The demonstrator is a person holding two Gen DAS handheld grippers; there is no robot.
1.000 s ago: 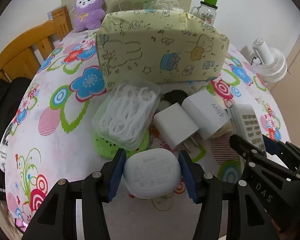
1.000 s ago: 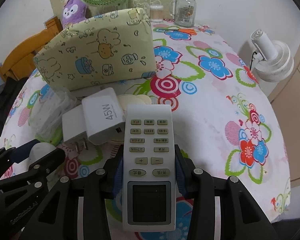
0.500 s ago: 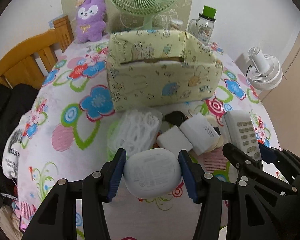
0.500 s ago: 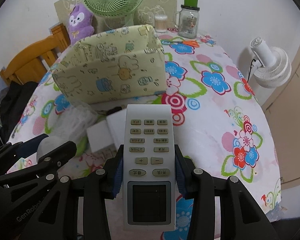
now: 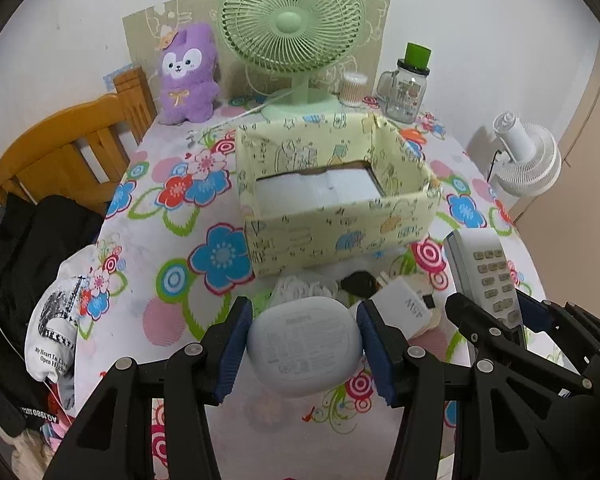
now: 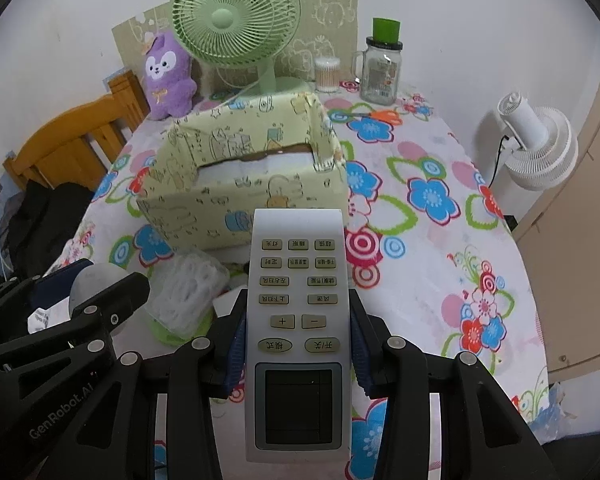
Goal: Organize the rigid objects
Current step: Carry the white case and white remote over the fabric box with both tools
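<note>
Left wrist view: left gripper (image 5: 304, 340) has its jaws closed part-way on a rounded white case (image 5: 303, 347), blue pads pressing both of its sides; case is clear of the surface (image 5: 140, 288). Beyond it stands the open yellow box (image 5: 332, 196), mid-surface, with a white lining showing on its floor and nothing else visible inside. Near the box's front wall lie a white charger (image 5: 404, 307), a small black item (image 5: 360, 282) and a clear tub of white picks (image 5: 304, 286), all on the surface. Right gripper shows at the right edge of the frame, carrying the remote.

Right wrist view: right gripper (image 6: 298, 344) has its jaws narrowed on a white remote (image 6: 298, 320), pads on its long edges, keypad up, far end pointing toward the box's front wall. The remote overlaps that wall in the frame; it is not over the opening.

Step in hand, as judged: carry phase, both items held above the surface, box not yet reached.

Next move calls for: bring each item over the box rim, lower inside, then release. The two grippers sit close together, so going in one after the other would avoid a clash.
</note>
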